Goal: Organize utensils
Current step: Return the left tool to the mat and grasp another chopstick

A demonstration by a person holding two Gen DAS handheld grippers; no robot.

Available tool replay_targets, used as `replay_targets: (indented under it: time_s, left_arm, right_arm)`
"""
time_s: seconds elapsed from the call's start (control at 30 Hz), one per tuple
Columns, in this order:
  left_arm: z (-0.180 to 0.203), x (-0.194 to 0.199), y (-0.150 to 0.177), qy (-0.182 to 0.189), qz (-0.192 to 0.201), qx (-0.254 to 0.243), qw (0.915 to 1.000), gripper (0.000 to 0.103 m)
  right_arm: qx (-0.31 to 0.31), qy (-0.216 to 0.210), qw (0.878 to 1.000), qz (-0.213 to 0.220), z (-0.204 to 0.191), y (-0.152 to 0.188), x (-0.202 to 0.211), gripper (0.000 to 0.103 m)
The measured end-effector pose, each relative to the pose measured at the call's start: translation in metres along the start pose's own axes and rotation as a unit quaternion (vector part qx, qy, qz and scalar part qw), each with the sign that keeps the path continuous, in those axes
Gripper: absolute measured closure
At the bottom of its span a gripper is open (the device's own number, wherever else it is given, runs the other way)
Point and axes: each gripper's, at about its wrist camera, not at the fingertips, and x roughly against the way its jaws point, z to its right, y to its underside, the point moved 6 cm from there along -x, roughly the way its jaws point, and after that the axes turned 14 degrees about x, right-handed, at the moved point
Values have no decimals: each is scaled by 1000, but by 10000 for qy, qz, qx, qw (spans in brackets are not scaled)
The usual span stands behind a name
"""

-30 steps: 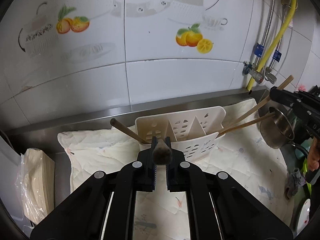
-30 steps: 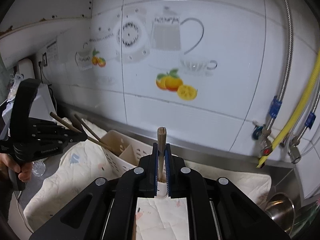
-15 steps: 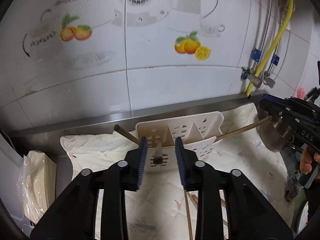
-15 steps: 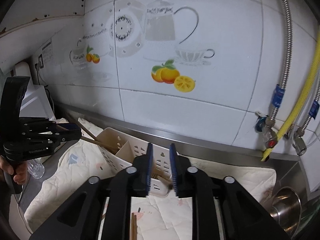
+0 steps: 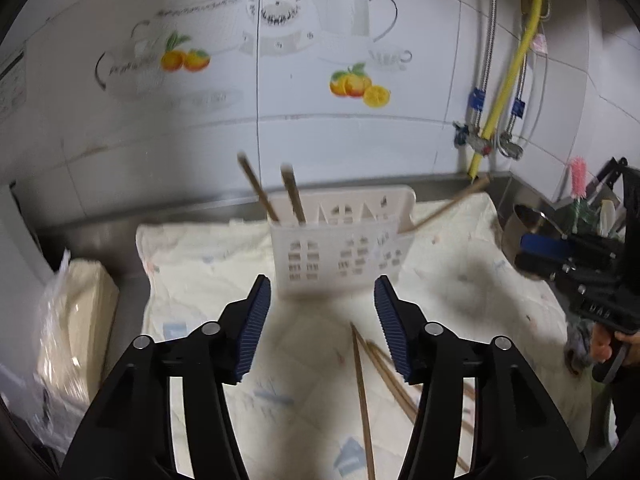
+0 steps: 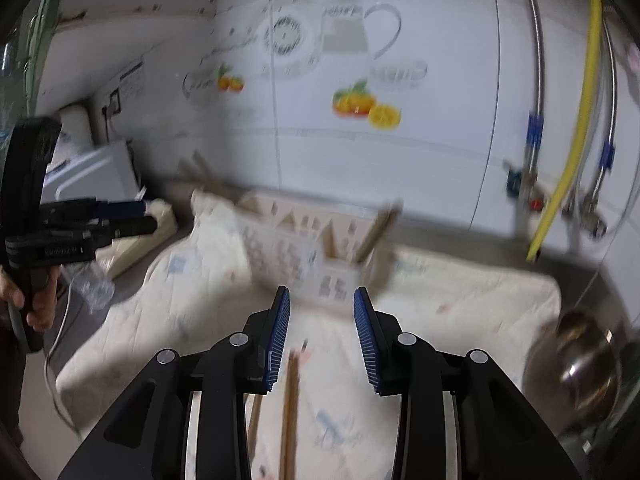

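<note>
Chopsticks [image 5: 362, 396] lie loose on the pale quilted cloth [image 5: 192, 280], just beyond and slightly right of the left gripper [image 5: 322, 328]. Its jaws have just been opening and now stand well apart, with nothing between the ribbed blue pads [image 5: 252, 332]. Straight ahead of them, farther off, sits the white slotted utensil caddy [image 5: 340, 248] on the same cloth. Two brown chopsticks [image 5: 276, 196] lean out of its left compartment, tilting up and to the left, and one more chopstick [image 5: 444, 208] pokes out of its right end, slanting toward the right.

The right gripper [image 6: 322, 336] has also just been opening; its jaws are parted and grip nothing. On the cloth below and between them lies a pair of chopsticks [image 6: 290, 412], not touched by either pad. Farther on is the caddy, blurred in this view, with a chopstick [image 6: 378, 232] leaning from its right compartment.

At the far right of the counter stands a steel pot [image 5: 520, 228], with a pink brush [image 5: 578, 176] behind it. A bag of pale flat goods [image 5: 76, 320] sits left of the cloth. Behind everything is a white tiled wall [image 5: 320, 132] printed with teapots and oranges, with a yellow hose [image 5: 504, 92] and braided pipes at its right. A person's hand [image 6: 36, 304] holds the other gripper at the left edge of the right wrist view.
</note>
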Motion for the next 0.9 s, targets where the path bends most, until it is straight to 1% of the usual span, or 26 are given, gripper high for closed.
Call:
replay_targets:
  time_s: [0.13, 0.33, 0.4, 0.53, 0.67, 0.9]
  left_arm:
    - [-4, -3, 34, -56, -171, 27, 9998, 46]
    - [-14, -10, 83, 9, -504, 339, 9982, 46]
    - [-16, -13, 97, 4, -613, 386, 9974, 46]
    - [-20, -16, 117, 18, -771, 475, 9959, 46]
    - [-24, -16, 131, 1, -867, 577, 9946, 46]
    - [-29, -17, 146, -21, -998, 660, 9928, 46]
  right_arm:
    - [-2, -61, 9997, -245, -18, 40, -2, 70]
    - [-102, -249, 9973, -677, -43, 98, -7, 71]
    - [-163, -331, 9962, -794, -49, 112, -9, 73]
    - [-232, -364, 9937, -1036, -55, 139, -15, 78]
    - [-301, -442, 9917, -1172, -59, 153, -21, 85]
    - [-292, -481, 9898, -1312, -60, 161, -32, 90]
